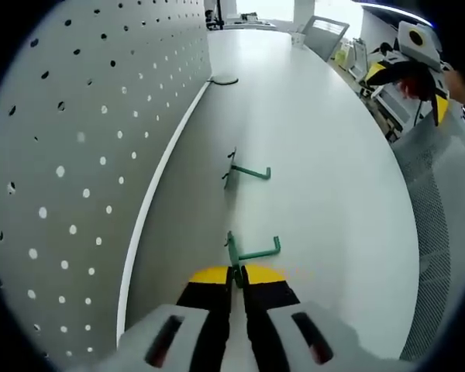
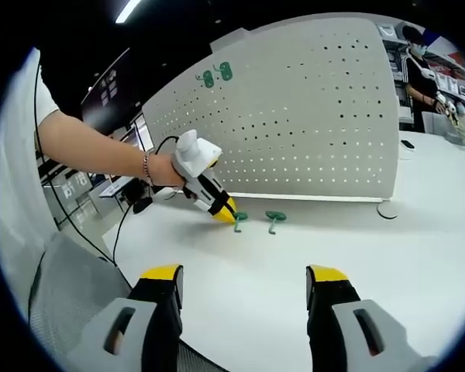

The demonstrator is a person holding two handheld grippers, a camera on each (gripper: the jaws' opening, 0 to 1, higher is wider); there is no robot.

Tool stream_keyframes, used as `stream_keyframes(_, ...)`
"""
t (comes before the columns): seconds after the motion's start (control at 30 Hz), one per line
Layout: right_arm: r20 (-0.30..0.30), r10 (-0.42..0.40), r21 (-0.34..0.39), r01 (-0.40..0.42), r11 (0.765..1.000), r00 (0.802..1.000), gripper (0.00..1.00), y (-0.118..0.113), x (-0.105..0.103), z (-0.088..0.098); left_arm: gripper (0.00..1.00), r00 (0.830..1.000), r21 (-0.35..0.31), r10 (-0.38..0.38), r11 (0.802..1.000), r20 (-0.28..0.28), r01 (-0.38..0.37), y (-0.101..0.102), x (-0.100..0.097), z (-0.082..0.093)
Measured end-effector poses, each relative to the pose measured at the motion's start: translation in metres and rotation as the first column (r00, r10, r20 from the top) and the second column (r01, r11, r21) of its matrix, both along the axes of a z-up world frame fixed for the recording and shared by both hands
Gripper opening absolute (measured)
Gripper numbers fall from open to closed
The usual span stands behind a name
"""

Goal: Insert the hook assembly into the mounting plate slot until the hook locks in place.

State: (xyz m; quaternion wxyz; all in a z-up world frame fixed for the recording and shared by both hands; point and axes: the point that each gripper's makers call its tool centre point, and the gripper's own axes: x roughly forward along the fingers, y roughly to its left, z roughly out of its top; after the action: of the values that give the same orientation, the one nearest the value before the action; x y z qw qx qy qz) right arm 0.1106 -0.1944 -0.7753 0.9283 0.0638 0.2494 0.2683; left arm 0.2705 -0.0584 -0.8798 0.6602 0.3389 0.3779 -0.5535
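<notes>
Gripping the nearer green hook (image 1: 252, 252) by its upright back plate, the left gripper (image 1: 238, 280) has its jaws shut on the part at counter level. The hook's arm projects sideways from the jaws and ends in a short upturned tip. Holding it by the plate end leaves that arm free, but the mounting tabs would have to face the board for insertion; whether they do cannot be told here.

A second green hook (image 1: 246, 173) lies farther along the white counter (image 1: 325, 178), well apart from the first and untouched. In the right gripper view both hooks rest near the foot of the board, the held hook (image 2: 239, 219) at the tip of the left gripper (image 2: 223, 209) and the spare hook (image 2: 274, 220) just beside it.

The white pegboard (image 1: 77, 155) stands upright along the counter's edge and serves as the mounting plate. Two green pieces (image 2: 215, 76) already sit near its upper corner in the right gripper view.

The right gripper (image 2: 244, 298) hangs back above the counter with its jaws wide apart and nothing between them. This position is judged to keep board, hooks and working gripper in sight.

Judged progress: early. The hook is grasped but not yet raised to a slot. The next move calls for lifting it, turning the plate toward the perforations and pressing until it seats.
</notes>
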Motion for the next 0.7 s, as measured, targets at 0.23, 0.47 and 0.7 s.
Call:
stream_keyframes(0.23,0.006,0.000,-0.003,0.000,1.000,1.000,0.62,0.000,0.000,0.000,0.04,1.000,0.002,0.000,1.000,0.001,0.000,0.000,0.000,0.000)
stream_keyframes(0.47,0.007,-0.002,-0.002,0.002,1.000,1.000,0.62,-0.001,0.000,0.001,0.03,1.000,0.006,-0.010,1.000,0.010,0.010,0.001,0.000,-0.001)
stream_keyframes(0.7,0.012,-0.007,0.003,0.007,1.000,1.000,0.62,-0.001,0.001,0.003,0.03,0.998,-0.088,0.021,0.996,0.051,-0.017,-0.002,0.007,0.011)
